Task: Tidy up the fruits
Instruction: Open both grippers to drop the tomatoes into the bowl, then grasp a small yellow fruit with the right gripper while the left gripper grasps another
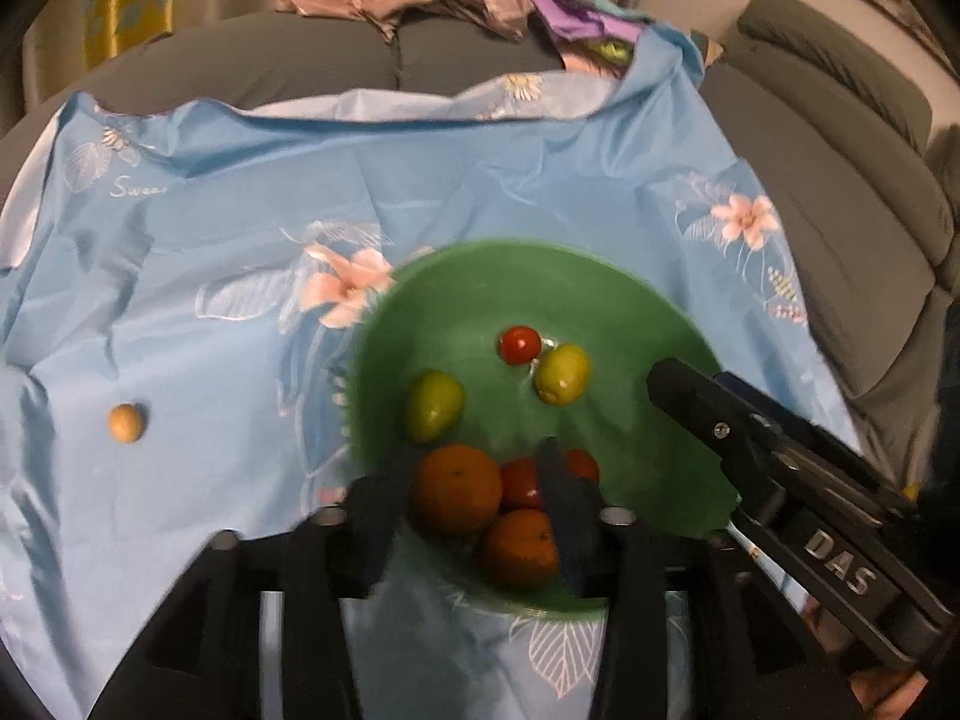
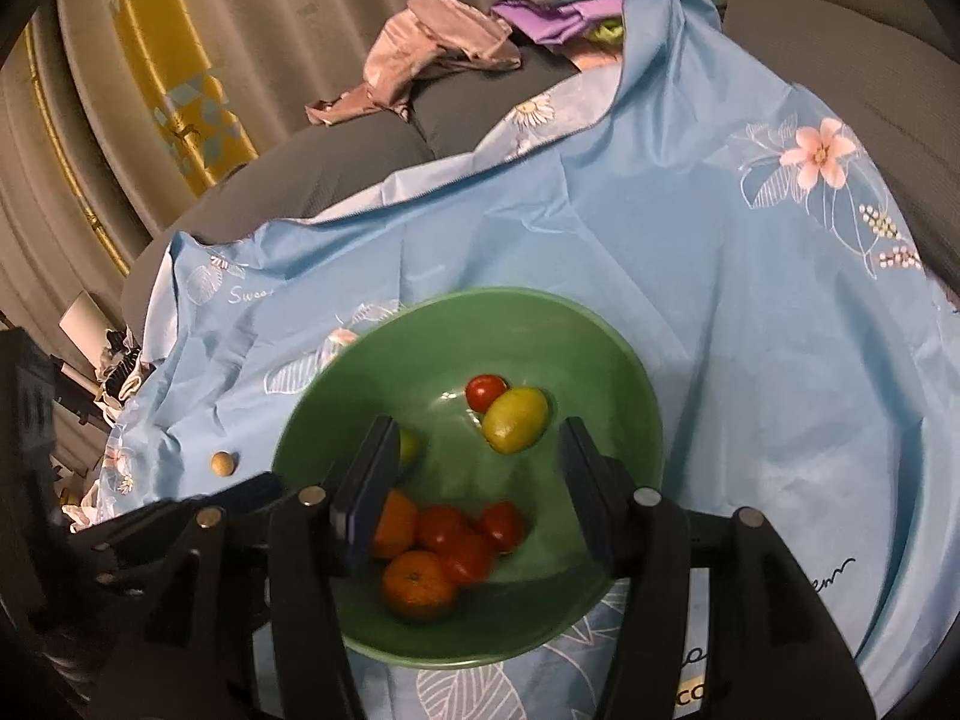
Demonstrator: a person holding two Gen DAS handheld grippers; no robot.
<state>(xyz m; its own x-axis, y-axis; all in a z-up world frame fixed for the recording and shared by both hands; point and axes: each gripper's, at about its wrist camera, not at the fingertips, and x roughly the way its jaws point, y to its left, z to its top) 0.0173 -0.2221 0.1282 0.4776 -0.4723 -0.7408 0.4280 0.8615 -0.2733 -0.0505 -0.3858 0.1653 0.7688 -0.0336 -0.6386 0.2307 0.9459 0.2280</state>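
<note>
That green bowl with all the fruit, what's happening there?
Someone is sorting fruit with two black tongs, one in each hand. Both the left tongs and the right tongs hang open over the green bowl, holding nothing. The bowl sits on a blue flowered cloth and already holds oranges, red tomatoes and green fruits. One small tan fruit lies outside on the cloth, probably next.

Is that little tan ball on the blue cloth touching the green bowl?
Apart. In the left wrist view the tan ball lies alone on the blue cloth, with a wide strip of cloth between it and the green bowl's rim.
</note>
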